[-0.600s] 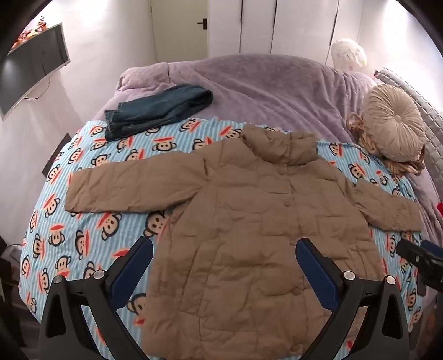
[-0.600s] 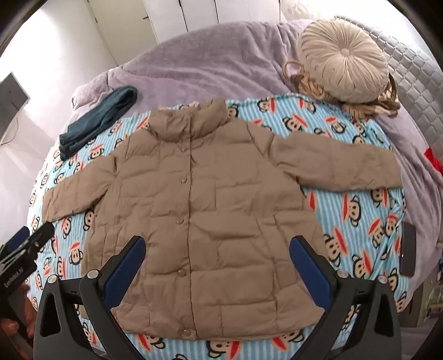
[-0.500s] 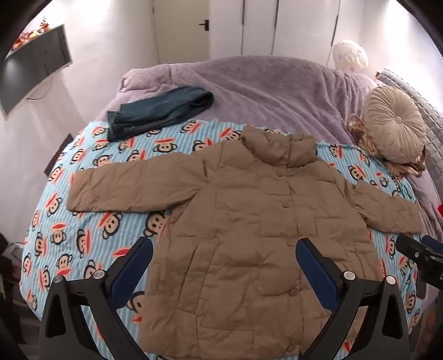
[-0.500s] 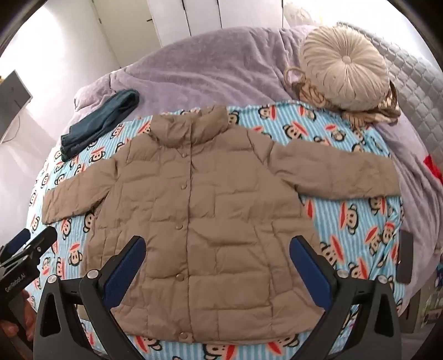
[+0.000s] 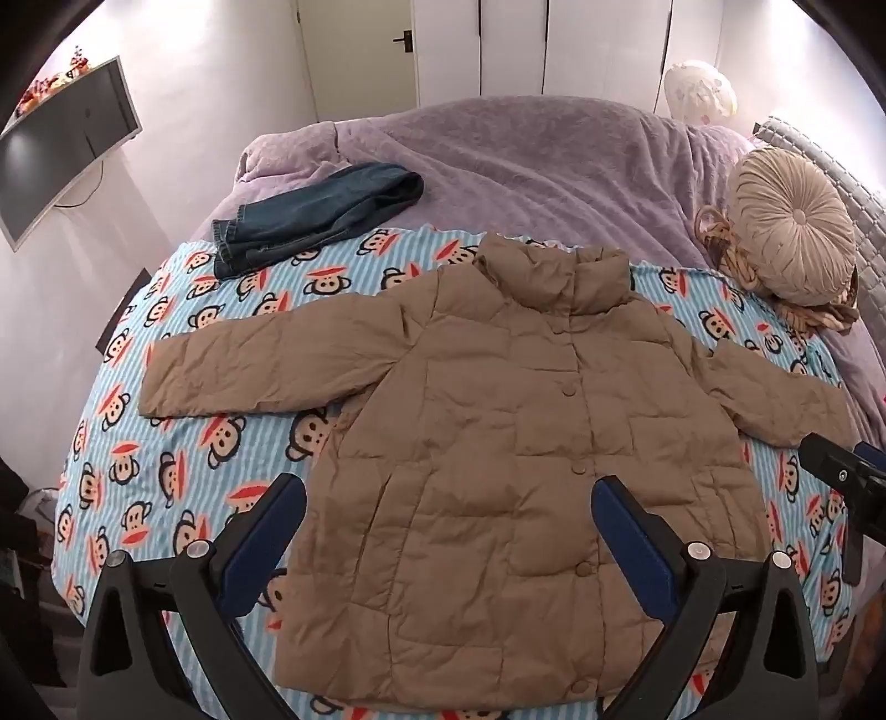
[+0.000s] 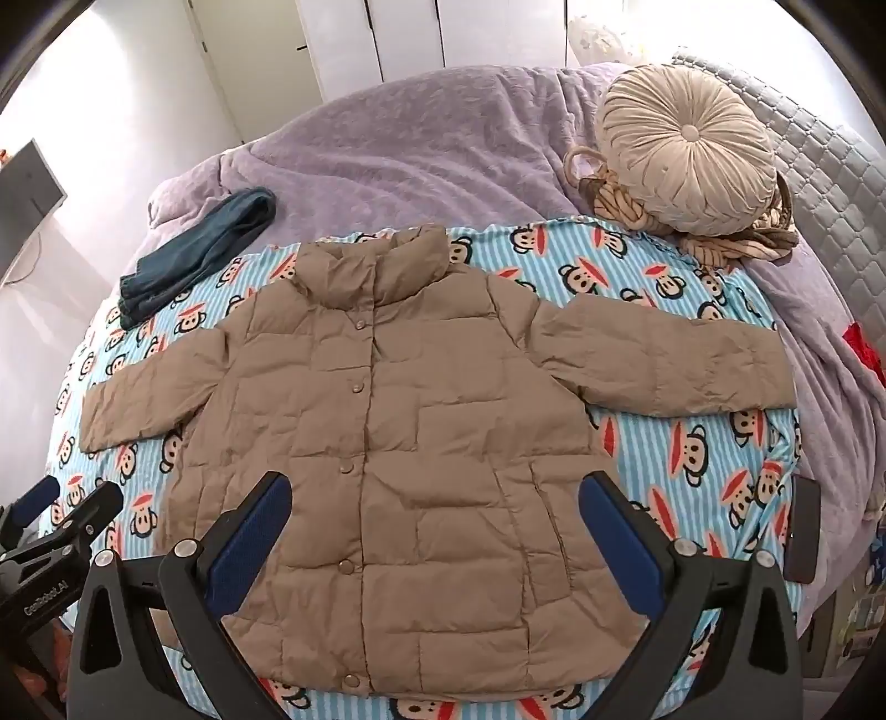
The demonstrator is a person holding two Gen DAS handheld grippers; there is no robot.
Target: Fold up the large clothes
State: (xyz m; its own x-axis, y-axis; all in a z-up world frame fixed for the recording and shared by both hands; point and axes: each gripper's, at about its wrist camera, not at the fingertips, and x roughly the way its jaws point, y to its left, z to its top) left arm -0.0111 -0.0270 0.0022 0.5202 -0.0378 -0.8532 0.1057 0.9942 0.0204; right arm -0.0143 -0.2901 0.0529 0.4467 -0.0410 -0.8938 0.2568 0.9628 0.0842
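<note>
A home bedroom is shown. Most of the view is taken up by a bed (image 5: pixel 554 160) covered with a lilac fleece blanket, over which a cartoon-monkey sheet (image 5: pixel 166 443) is spread. A round pleated cushion (image 5: pixel 792 232) is seen at 2 o'clock, white wardrobe doors (image 5: pixel 554 50) at 12 o'clock, and a wall-mounted screen (image 5: pixel 61 144) at 10 o'clock.

You face a bed (image 5: pixel 554 166) under a lilac blanket (image 6: pixel 415 160), a monkey-print sheet (image 5: pixel 183 443) over its near part. White walls, white closet doors (image 5: pixel 554 50) behind. Wall-mounted screen (image 5: pixel 61 144) at left. Round beige cushion (image 6: pixel 686 149) by a quilted grey headboard (image 6: pixel 819 160). Bright, even light.
</note>
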